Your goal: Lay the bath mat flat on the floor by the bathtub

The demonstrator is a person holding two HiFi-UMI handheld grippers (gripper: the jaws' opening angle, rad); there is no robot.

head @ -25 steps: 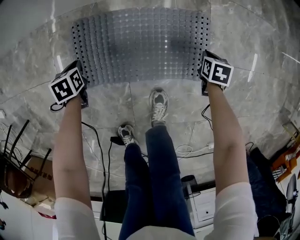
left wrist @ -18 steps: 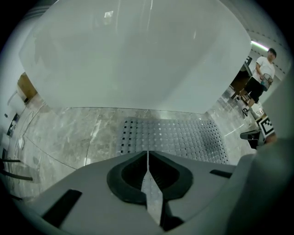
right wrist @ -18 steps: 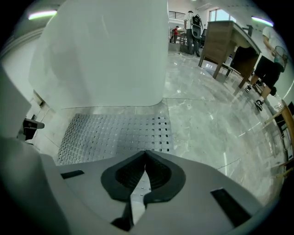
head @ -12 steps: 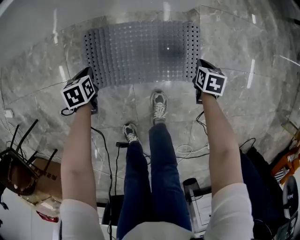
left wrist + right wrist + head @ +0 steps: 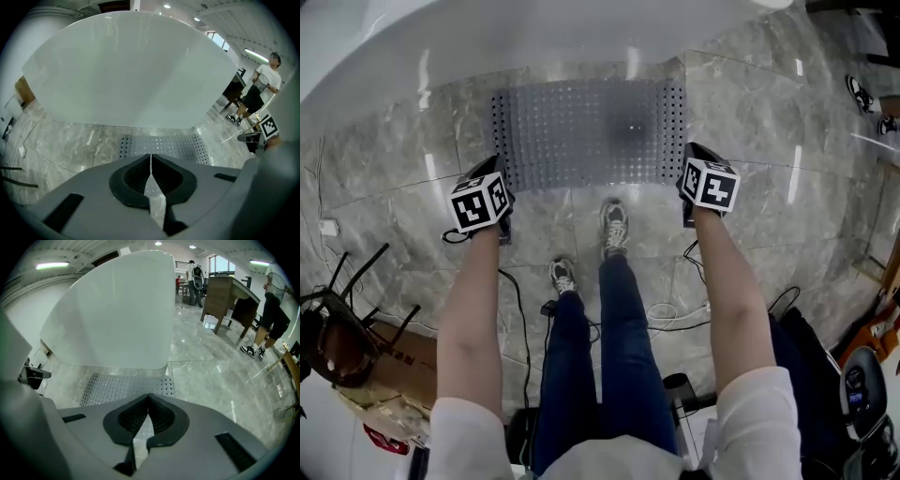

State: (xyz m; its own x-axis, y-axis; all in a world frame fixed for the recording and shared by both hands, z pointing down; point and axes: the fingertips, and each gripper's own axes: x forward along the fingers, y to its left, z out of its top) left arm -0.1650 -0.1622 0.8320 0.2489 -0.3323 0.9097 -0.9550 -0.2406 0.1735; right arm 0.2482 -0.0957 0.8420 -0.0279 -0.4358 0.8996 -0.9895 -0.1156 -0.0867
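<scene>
My left claw [image 5: 150, 158] has its jaws pressed together with nothing between them. My right claw [image 5: 148, 398] is the same, closed and empty. Both point steeply down from straight, outstretched forearms, side by side, one near each near corner of the bath mat [image 5: 586, 136] and raised clear of it. The mat lies flat on the marble floor [image 5: 750, 122], its far edge just beside the white bathtub [image 5: 487, 37].
</scene>
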